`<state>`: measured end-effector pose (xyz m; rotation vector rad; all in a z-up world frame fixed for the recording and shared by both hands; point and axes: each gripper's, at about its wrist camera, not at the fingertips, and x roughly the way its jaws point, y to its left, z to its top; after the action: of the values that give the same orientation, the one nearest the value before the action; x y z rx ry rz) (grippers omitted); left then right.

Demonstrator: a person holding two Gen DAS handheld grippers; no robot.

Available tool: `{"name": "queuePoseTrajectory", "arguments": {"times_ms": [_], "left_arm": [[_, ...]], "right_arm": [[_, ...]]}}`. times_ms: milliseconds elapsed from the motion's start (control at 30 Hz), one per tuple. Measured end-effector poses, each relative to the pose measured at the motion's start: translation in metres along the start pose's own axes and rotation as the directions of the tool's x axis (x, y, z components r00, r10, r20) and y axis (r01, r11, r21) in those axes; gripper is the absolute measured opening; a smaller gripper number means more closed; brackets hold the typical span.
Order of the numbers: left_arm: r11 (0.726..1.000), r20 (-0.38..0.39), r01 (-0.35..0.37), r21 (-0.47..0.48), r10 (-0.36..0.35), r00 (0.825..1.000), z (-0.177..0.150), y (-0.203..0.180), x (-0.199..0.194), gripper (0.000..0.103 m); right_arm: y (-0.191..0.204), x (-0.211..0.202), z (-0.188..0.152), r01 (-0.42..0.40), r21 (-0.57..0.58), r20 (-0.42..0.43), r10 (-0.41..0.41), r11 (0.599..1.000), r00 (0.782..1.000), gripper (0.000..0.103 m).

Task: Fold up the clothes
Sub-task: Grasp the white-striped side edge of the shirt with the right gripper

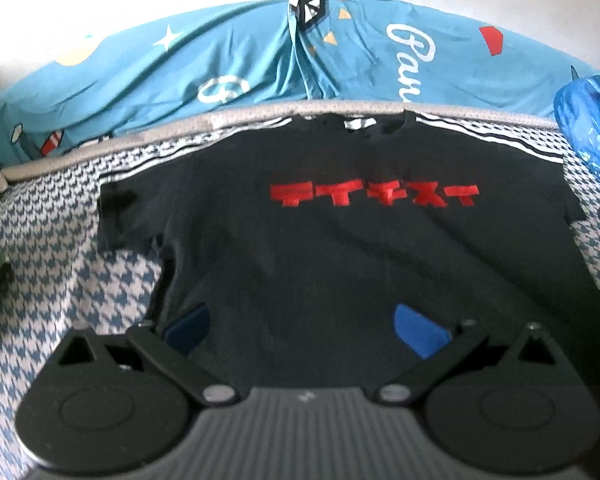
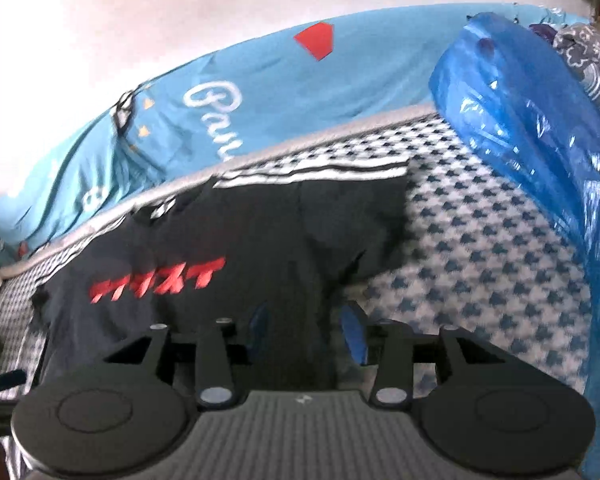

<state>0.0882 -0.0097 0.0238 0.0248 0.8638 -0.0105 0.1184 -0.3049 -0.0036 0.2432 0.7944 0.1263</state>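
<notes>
A black T-shirt (image 1: 340, 248) with red lettering (image 1: 374, 195) lies spread flat on a blue-and-white houndstooth bed (image 1: 80, 280), its collar toward the teal sheet (image 1: 220, 60) at the far edge. The left tool (image 1: 306, 330) hangs over the shirt's lower part with its 2 blue fingers (image 1: 420, 332) wide apart and empty. The right tool (image 2: 308, 334), jaws partly open with nothing pinched, sits over the shirt's right edge, and a blue plastic bag (image 2: 520, 128) lies at the far right.

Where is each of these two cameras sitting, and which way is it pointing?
Left wrist: on the left gripper, looking down over its wide-apart blue fingers at the black T-shirt.
Right wrist: on the right gripper, fingers open, over the shirt's right edge, blue plastic bag beside.
Shared: T-shirt, houndstooth cover, blue sheet.
</notes>
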Motion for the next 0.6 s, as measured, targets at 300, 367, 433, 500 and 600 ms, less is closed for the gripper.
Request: {"name": "queuePoseTrajectory", "arguments": {"times_ms": [300,367,433,500,600], "left_arm": [[0.998,-0.008,-0.003,0.055,0.003,1.0,0.022,-0.003,0.016,0.103],[0.997,0.003,-0.014,0.077,0.013,1.0,0.028,-0.003,0.019,0.103],[0.998,0.002,-0.012,0.066,0.011,1.0,0.034,0.0,0.023,0.103],[0.999,-0.013,-0.005,0.033,0.005,1.0,0.038,0.004,0.027,0.103],[1.0,-0.034,-0.002,-0.006,0.002,0.999,0.04,0.009,0.029,0.103]], "right_arm": [[-0.024,0.035,0.028,0.07,0.08,0.023,-0.072,0.994,0.997,0.049],[-0.027,0.043,0.032,0.081,0.085,0.022,-0.083,0.993,0.996,0.05],[-0.03,0.051,0.035,0.091,0.094,0.022,-0.094,0.991,0.995,0.05],[-0.033,0.059,0.038,0.101,0.104,0.019,-0.103,0.989,0.994,0.05],[-0.037,0.072,0.043,0.115,0.119,0.014,-0.117,0.986,0.993,0.05]]}}
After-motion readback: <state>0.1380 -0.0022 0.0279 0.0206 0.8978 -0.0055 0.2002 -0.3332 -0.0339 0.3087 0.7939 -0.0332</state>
